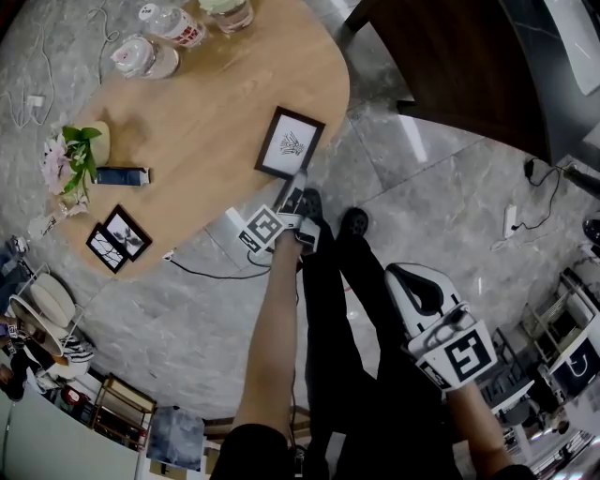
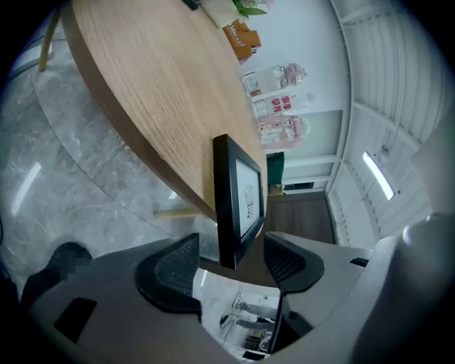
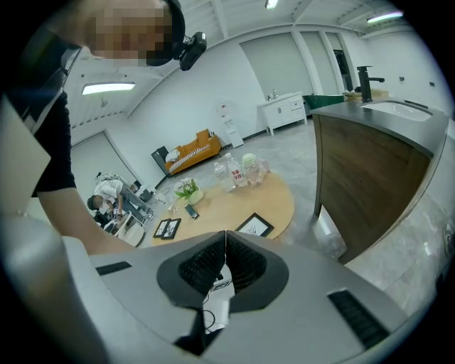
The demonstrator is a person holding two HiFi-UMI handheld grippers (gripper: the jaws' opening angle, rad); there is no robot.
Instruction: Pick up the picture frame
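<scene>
Left gripper view: I see my left gripper [image 2: 231, 259] with jaws spread and the frame's [image 2: 238, 199] near edge between them. There's a clear gap at one pad; the other is just beside the frame, and I can't tell if it touches. Head view: the frame lies flat on the table [image 1: 216, 103], close to its near right edge, with open floor [image 1: 422, 178] beyond. Bottles [image 1: 173, 23] are far off and small frames [image 1: 119, 237] sit well left. My right gripper [image 3: 225, 266] is off the table with jaws pressed together, empty.

Overhead strip lights [image 3: 106, 88], floor [image 1: 412, 141] glare, dark fisheye corners, perhaps slight blur
</scene>
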